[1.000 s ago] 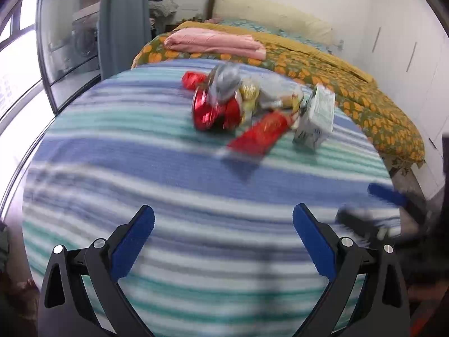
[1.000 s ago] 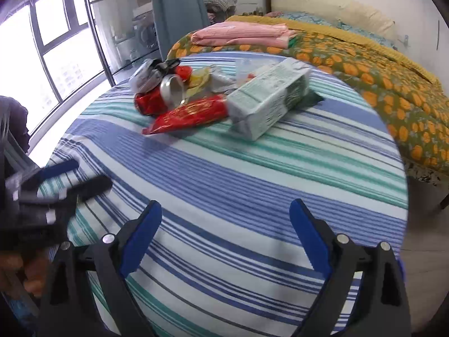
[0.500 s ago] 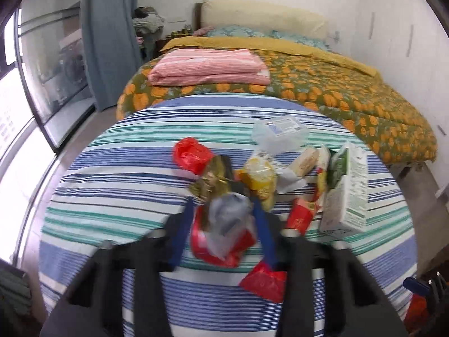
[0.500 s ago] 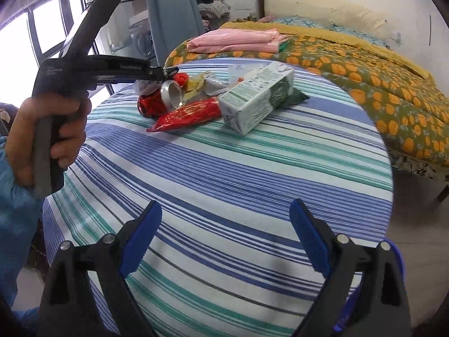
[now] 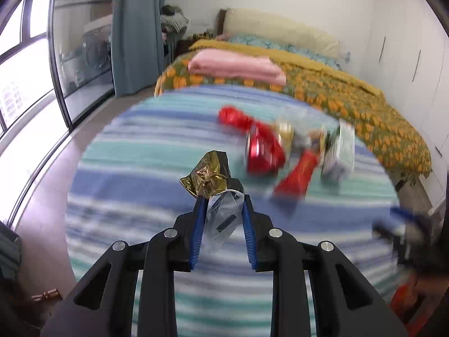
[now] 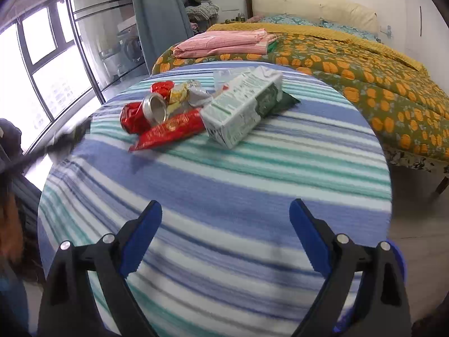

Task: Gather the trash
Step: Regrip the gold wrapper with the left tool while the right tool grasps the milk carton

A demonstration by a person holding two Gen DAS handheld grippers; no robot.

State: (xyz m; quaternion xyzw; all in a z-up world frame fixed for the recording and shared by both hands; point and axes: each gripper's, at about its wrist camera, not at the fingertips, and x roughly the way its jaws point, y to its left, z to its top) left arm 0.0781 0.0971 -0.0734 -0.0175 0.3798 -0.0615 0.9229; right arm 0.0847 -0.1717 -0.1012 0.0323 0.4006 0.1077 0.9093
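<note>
glossy foil wrapper (image 5: pixel 206 178), woven striped tablecloth (image 6: pixel 224 191)

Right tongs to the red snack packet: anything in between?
Nothing: only bare striped tablecloth between the open right tongs and the red snack packet, per the right wrist view.

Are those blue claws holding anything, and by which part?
Left gripper pinches a clear wrapper across its middle, gold foil sticking out beyond; right gripper holds nothing.

Bright daylight is pouring in through the tall black-framed windows (image 6: pixel 42 64) on the left, blowing their panes out to white. Motion blur is smearing the round blue-and-green striped tablecloth (image 5: pixel 157 140) in the left wrist view; the right view is staying sharper. Fisheye distortion is bending both pictures' edges, with dark corners.
</note>
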